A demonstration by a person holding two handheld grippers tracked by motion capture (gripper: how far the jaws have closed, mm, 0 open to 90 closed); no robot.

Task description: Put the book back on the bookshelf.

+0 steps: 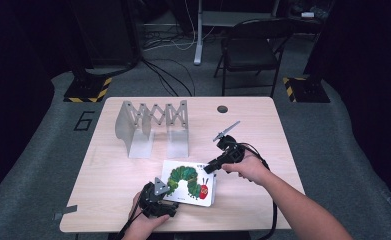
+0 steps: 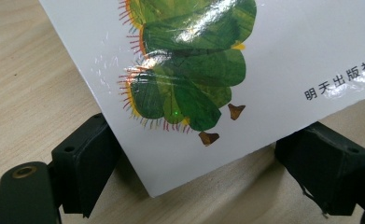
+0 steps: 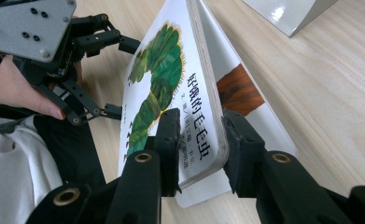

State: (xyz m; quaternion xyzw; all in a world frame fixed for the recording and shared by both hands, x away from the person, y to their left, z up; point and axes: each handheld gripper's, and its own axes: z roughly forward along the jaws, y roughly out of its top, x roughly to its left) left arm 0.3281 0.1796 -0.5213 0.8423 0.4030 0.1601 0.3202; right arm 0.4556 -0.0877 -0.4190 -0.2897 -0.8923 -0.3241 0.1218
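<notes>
A white board book (image 1: 190, 182) with a green caterpillar on its cover lies near the table's front edge. My right gripper (image 1: 208, 169) comes in at the book's far right corner. In the right gripper view its jaws (image 3: 201, 149) are shut on the thick front stack of pages (image 3: 166, 70), which stands lifted off the last page with a brown picture (image 3: 238, 88). My left gripper (image 1: 169, 192) is at the book's near left corner. Its jaws (image 2: 208, 172) stand wide open either side of that corner of the book (image 2: 273, 56), not pinching it.
A grey metal expanding rack (image 1: 153, 125) stands on the wooden table (image 1: 113, 190) behind the book. A round hole (image 1: 222, 108) sits near the table's far edge. A black folding chair (image 1: 250, 50) and floor cables lie beyond the table.
</notes>
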